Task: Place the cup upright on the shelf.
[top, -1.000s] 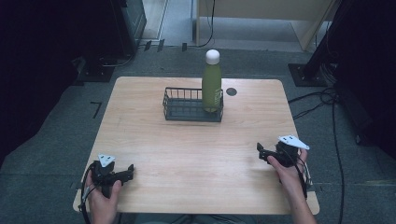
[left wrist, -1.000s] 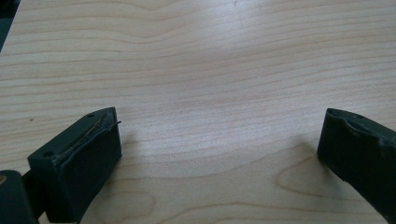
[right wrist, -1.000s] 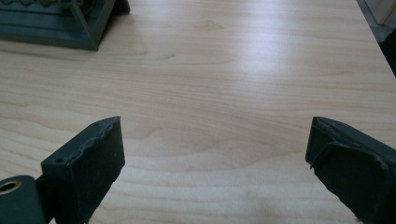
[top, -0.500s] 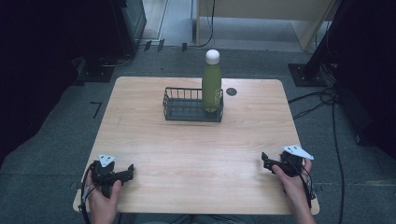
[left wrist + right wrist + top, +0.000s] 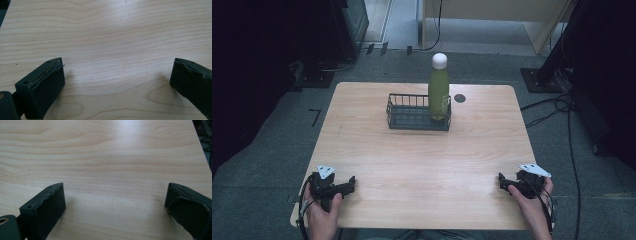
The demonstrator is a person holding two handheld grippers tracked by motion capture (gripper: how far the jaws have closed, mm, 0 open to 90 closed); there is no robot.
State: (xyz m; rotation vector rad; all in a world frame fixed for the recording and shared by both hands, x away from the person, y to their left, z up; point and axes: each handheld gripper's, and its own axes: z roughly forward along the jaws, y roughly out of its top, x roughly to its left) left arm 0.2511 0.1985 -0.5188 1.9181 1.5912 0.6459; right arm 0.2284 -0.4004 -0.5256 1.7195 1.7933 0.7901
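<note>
A green bottle [image 5: 438, 91] with a white cap stands upright in the right end of a black wire basket [image 5: 411, 113] at the far middle of the wooden table [image 5: 422, 160]. My left gripper [image 5: 351, 184] rests on the table near its front left corner, jaws wide apart and nothing between them. My right gripper [image 5: 502, 180] lies near the front right edge, also open and empty. In the left gripper view the left gripper [image 5: 117, 77] frames bare wood; in the right gripper view the right gripper [image 5: 115, 202] does the same.
A small dark round mark [image 5: 459, 98] sits on the tabletop just right of the basket. Cables [image 5: 557, 107] trail over the grey floor to the right of the table. Dark equipment stands beyond the far left corner.
My right gripper has moved back toward the front edge of the table and slightly rightward. The left gripper, bottle and basket have stayed put.
</note>
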